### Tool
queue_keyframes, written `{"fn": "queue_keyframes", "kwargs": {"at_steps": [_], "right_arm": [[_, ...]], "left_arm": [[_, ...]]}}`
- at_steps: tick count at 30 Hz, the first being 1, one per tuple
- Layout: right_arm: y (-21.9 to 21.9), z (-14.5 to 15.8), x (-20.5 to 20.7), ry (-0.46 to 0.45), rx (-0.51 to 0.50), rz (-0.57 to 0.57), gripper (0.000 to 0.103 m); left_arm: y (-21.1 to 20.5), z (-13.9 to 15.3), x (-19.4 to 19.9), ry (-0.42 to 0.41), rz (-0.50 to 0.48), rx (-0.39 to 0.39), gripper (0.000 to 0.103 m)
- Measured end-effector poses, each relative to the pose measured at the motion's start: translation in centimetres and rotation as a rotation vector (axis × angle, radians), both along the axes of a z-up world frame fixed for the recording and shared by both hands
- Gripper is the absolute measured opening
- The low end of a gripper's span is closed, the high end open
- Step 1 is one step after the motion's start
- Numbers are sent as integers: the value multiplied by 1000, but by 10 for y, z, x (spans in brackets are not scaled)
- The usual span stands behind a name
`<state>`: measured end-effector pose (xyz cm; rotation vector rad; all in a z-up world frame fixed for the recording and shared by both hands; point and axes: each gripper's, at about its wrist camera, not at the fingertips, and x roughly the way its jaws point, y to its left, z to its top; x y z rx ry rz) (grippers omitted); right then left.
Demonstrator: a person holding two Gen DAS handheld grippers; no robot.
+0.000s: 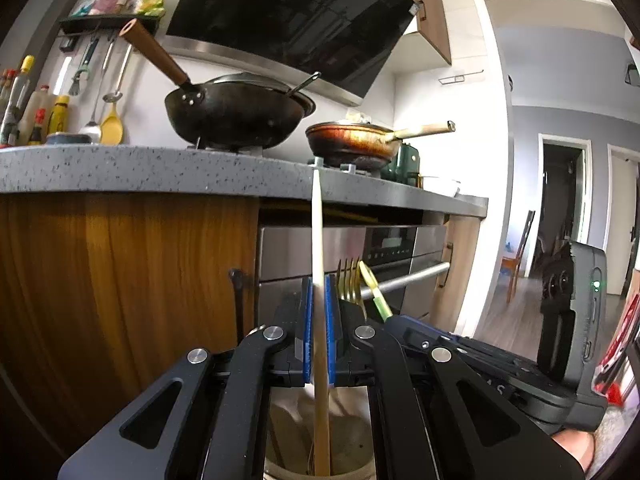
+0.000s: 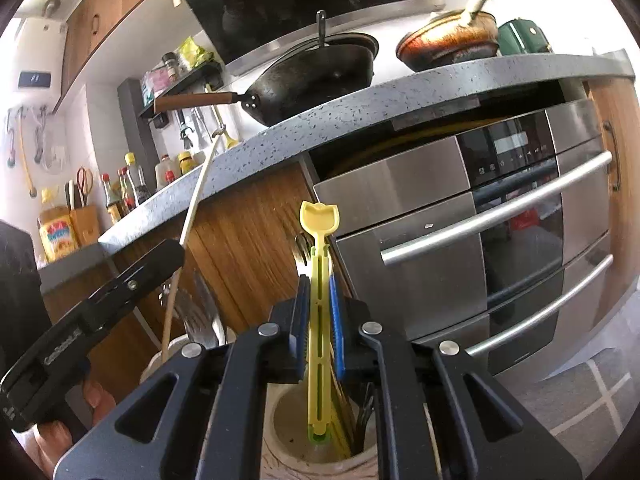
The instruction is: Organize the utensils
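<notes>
My left gripper [image 1: 319, 284] is shut on a pale wooden stick [image 1: 317, 232] that stands upright between the blue pads, its lower end down inside a beige cup [image 1: 352, 432]. Just right of the fingers a gold fork [image 1: 349, 284] stands tines up. My right gripper [image 2: 319, 280] is shut on a yellow plastic utensil [image 2: 319, 320], held upright with its foot in a beige cup [image 2: 288, 412] that also holds gold and dark utensils. In the right wrist view the left gripper [image 2: 176, 250] holds the stick [image 2: 196, 200] over a second cup [image 2: 154, 364] with several forks [image 2: 200, 320].
A speckled grey countertop [image 1: 160, 172] overhangs both grippers, with a black wok [image 1: 236, 116] and a copper pan [image 1: 352, 140] on the stove. A steel oven [image 2: 500, 220] with bar handles and a wooden cabinet door [image 1: 120, 280] stand close ahead. A hand [image 2: 100, 400] grips the left tool.
</notes>
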<state>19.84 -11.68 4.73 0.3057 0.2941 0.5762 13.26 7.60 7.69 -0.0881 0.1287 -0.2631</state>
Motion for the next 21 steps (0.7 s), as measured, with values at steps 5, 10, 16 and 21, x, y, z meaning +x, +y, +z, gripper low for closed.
{"fn": "queue_keyframes", "kwargs": {"at_steps": [5, 10, 16, 21], "right_arm": [[-1, -6, -4, 5, -20, -1, 10], [-4, -7, -11, 8, -32, -2, 10], [-6, -8, -21, 9, -58, -1, 10], [-3, -9, -31, 13, -119, 4, 10]], "left_arm": [[2, -6, -3, 14, 1, 4, 6], [6, -11, -10, 29, -2, 5, 6], [11, -17, -20, 65, -14, 12, 6], [9, -20, -29, 115, -29, 35, 6]]}}
